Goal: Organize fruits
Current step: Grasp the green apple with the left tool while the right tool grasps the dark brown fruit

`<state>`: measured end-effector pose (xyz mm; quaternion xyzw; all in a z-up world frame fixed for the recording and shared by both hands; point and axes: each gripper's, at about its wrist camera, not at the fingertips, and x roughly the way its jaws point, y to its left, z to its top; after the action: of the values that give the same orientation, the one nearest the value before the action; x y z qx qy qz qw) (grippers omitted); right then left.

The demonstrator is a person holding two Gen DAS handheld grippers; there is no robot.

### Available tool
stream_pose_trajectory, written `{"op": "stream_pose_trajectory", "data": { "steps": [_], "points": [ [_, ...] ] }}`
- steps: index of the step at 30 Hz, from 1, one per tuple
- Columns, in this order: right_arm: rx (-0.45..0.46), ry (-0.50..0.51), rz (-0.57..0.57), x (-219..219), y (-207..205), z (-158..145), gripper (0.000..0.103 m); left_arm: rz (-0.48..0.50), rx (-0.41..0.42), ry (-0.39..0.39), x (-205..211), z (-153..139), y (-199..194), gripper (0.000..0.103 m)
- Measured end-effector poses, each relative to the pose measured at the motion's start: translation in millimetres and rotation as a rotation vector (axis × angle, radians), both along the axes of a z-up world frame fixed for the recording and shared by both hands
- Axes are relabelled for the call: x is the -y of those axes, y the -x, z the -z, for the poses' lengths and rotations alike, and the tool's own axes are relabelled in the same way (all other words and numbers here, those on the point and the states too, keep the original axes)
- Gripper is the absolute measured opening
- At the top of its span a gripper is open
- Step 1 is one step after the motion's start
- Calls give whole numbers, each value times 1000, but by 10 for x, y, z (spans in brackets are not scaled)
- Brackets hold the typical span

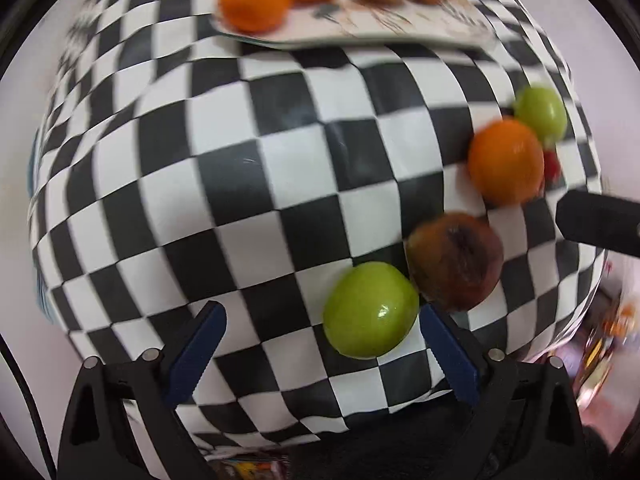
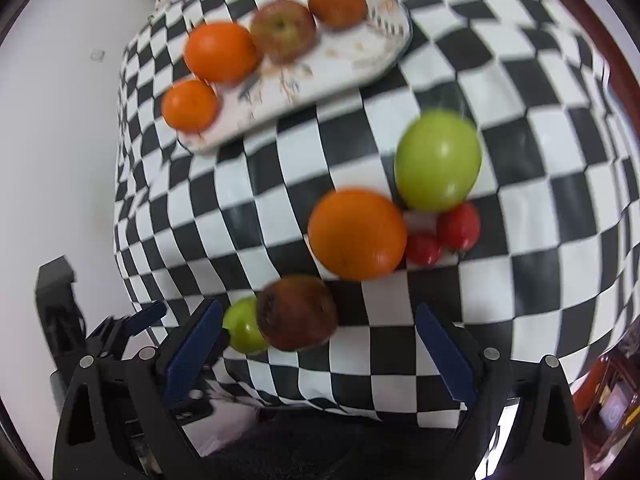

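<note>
While both grippers' jaws gape wide, holding nothing | left gripper (image 1: 322, 350) near green apple (image 1: 370, 309) | right gripper (image 2: 318, 350) near brown fruit (image 2: 296, 312) | tray (image 2: 360, 56) far

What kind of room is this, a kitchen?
Probably a home dining or kitchen table, though the room itself barely shows: a checkered tablecloth, a patterned serving tray holding fruit, and a loose orange beside cherry tomatoes.

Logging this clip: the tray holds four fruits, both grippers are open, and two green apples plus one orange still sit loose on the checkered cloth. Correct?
Nearly. Both grippers, left and right, are open, but besides the green apples and orange, a brown fruit and two small red fruits also lie loose in the right wrist view. The tray does hold four.
</note>
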<state>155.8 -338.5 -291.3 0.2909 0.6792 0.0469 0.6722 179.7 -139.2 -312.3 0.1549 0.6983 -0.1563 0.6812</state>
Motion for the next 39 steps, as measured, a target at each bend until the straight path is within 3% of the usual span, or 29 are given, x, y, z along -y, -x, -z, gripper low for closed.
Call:
{"op": "stream_pose_trajectory", "data": {
  "steps": [3, 5, 6, 8, 12, 16, 18, 20, 24, 26, 28, 31, 36, 39],
  "points": [
    [-10, 0, -10, -45, 35, 68, 99, 80, -8, 11, 113, 103, 61, 96],
    [-14, -7, -6, -59, 45, 86, 99, 126, -24, 13, 197, 189, 95, 77],
    [-17, -11, -3, -64, 49, 93, 99, 135, -40, 27, 225, 222, 101, 74],
    [-22, -20, 1, -74, 47, 106, 99, 128, -83, 85, 254, 283, 107, 55],
    [-23, -53, 1, -126, 41, 98, 99, 103, -63, 73, 277, 246, 130, 55],
    [-23, -52, -15, -204, 32, 122, 99, -4, 5, 16, -21, 137, 68, 55],
    [-26, -49, -36, -276, 24, 157, 98, -44, -1, 22, -135, 136, 19, 55],
    [-29, -28, -74, -373, 0, 193, 94, -101, -46, 63, -227, 180, -25, 56],
    [-35, 68, -192, -639, -66, 285, 85, -118, -103, 84, -224, 320, -58, 57],
    [-41, 102, -229, -739, -85, 344, 80, -122, -89, 81, -180, 327, -57, 54],
    [-39, 117, -254, -808, -100, 405, 66, -122, -72, 72, -124, 306, -66, 52],
    [-20, 117, -255, -814, -95, 409, 66, -125, -65, 76, -77, 271, -82, 52],
    [7, 123, -253, -831, -37, 299, 65, -144, -20, 82, -232, 15, -75, 52],
    [38, 96, -224, -768, -14, 182, 65, -182, 4, 138, -276, -264, -145, 52]
  ]
}}
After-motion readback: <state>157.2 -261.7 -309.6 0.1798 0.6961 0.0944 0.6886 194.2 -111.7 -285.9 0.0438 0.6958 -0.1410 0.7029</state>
